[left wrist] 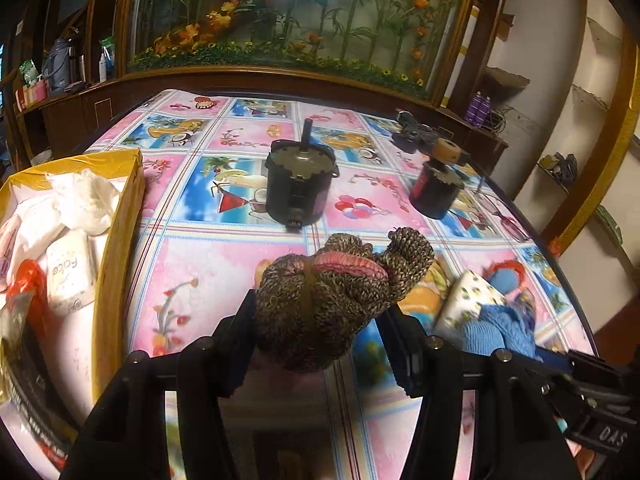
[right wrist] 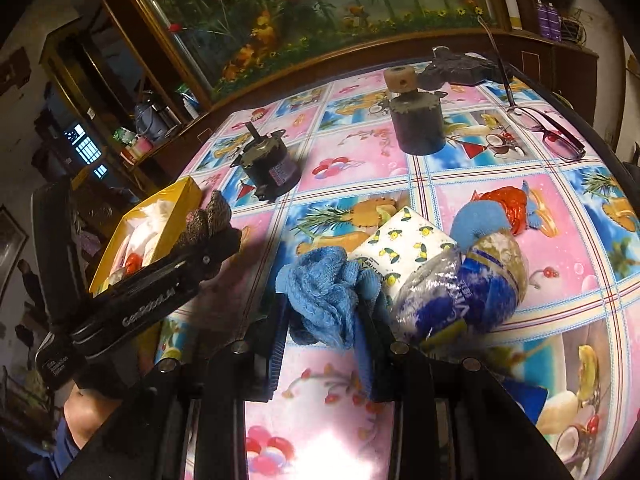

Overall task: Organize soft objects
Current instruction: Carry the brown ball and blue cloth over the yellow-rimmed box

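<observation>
My left gripper [left wrist: 320, 320] is shut on a brown speckled knit piece with a pink band [left wrist: 340, 280], held just above the patterned tablecloth [left wrist: 208, 264]. To its left stands a yellow box [left wrist: 116, 240] with white cloths, a tissue pack and a red bag in it. In the right wrist view my right gripper [right wrist: 324, 320] is shut on a crumpled blue knit cloth [right wrist: 320, 288]. Beside it lie a lemon-print tissue pack [right wrist: 404, 248], a clear bag with a blue label [right wrist: 472, 288] and a blue and red soft toy [right wrist: 492, 212]. The left gripper [right wrist: 208, 248] shows there too, near the yellow box [right wrist: 176, 204].
Two dark cylindrical motors [left wrist: 298, 184] [left wrist: 436, 188] stand mid-table. A pair of glasses [right wrist: 548, 132] and a dark object [right wrist: 460, 66] lie near the far right edge. A wooden cabinet with a flower panel [left wrist: 280, 20] stands behind the table.
</observation>
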`<action>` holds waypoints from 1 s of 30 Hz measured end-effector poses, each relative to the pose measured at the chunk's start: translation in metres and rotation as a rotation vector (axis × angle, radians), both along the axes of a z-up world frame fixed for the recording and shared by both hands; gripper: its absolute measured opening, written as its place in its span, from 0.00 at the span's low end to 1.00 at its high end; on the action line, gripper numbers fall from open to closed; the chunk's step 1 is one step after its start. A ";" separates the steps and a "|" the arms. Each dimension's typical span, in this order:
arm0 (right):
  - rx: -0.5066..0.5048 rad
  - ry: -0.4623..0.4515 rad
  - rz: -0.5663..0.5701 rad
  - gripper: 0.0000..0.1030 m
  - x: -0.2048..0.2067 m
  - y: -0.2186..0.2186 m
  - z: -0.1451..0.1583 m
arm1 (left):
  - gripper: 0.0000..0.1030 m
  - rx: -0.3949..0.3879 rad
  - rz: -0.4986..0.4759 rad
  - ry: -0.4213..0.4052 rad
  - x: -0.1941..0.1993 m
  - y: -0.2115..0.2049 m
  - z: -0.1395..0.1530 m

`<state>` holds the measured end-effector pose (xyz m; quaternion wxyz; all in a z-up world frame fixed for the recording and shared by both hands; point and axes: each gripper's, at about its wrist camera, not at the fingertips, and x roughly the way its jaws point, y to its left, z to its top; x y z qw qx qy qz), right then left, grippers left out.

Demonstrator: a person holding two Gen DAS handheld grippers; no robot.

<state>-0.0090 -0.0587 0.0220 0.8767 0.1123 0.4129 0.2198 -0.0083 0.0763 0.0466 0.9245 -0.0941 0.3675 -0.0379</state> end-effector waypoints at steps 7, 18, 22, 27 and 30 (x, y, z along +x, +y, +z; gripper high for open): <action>0.029 0.009 0.001 0.32 -0.002 -0.003 -0.002 | 0.54 0.014 -0.028 -0.023 -0.031 -0.004 0.010; 0.029 0.000 0.038 0.32 -0.010 0.007 0.003 | 0.55 0.052 -0.010 -0.063 -0.059 0.000 0.021; 0.017 -0.005 0.065 0.32 -0.014 0.019 0.005 | 0.55 0.064 0.014 -0.078 -0.065 0.008 0.023; 0.004 -0.002 0.092 0.32 -0.016 0.035 0.005 | 0.55 0.077 0.048 -0.093 -0.072 0.021 0.023; -0.003 0.000 0.108 0.32 -0.016 0.045 0.007 | 0.55 0.072 0.066 -0.096 -0.074 0.030 0.024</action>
